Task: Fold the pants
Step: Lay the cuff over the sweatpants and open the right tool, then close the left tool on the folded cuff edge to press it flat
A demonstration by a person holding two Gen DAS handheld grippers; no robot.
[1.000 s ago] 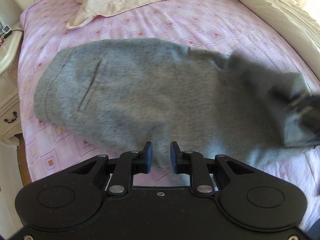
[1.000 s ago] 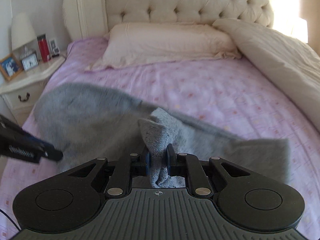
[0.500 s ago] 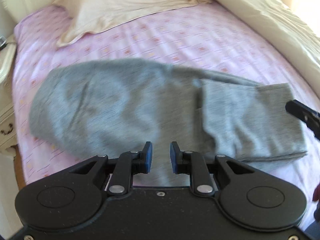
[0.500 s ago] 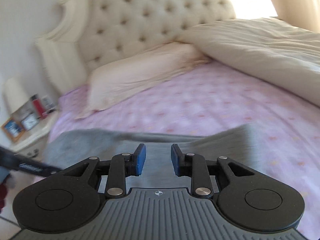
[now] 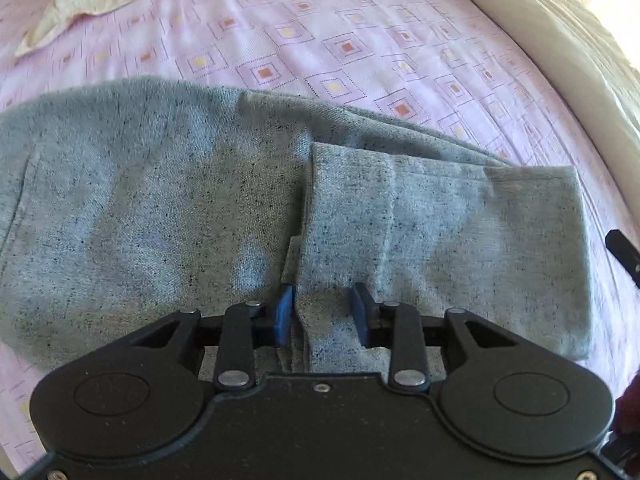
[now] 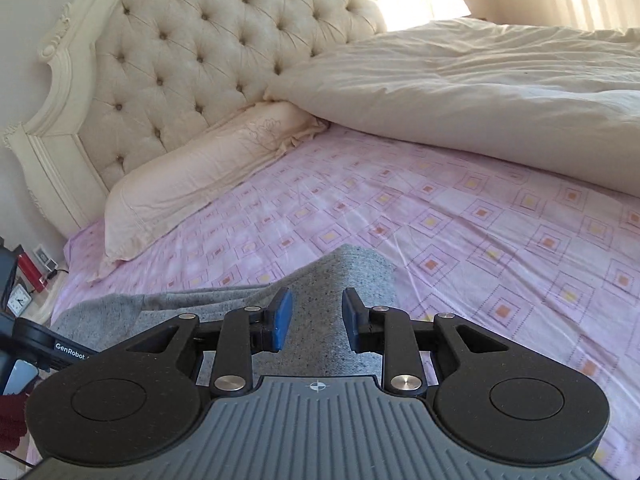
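Grey speckled pants (image 5: pixel 160 216) lie across the pink patterned sheet (image 5: pixel 344 48), the leg end (image 5: pixel 460 240) folded back on top of them. My left gripper (image 5: pixel 323 300) points steeply down over the near edge, just above the folded leg's hem. Its jaws are opening and the blue pads press on nothing. My right gripper (image 6: pixel 316 304) hovers open over the pants' right end (image 6: pixel 352 276), with nothing held. The right gripper's tip (image 5: pixel 622 248) shows at the right edge of the left wrist view.
A cream pillow (image 6: pixel 208 168) lies against the tufted headboard (image 6: pixel 192 52). A bunched cream duvet (image 6: pixel 500 92) covers the bed's right side. A nightstand with a clock (image 6: pixel 20 300) and a red item (image 6: pixel 30 268) stands at left. A dark red sleeve (image 5: pixel 628 412) shows at lower right.
The right gripper let go of the leg end, which now lies folded over the pants, and drew back to the right. The left gripper moved closer to the cloth and its jaws widened.
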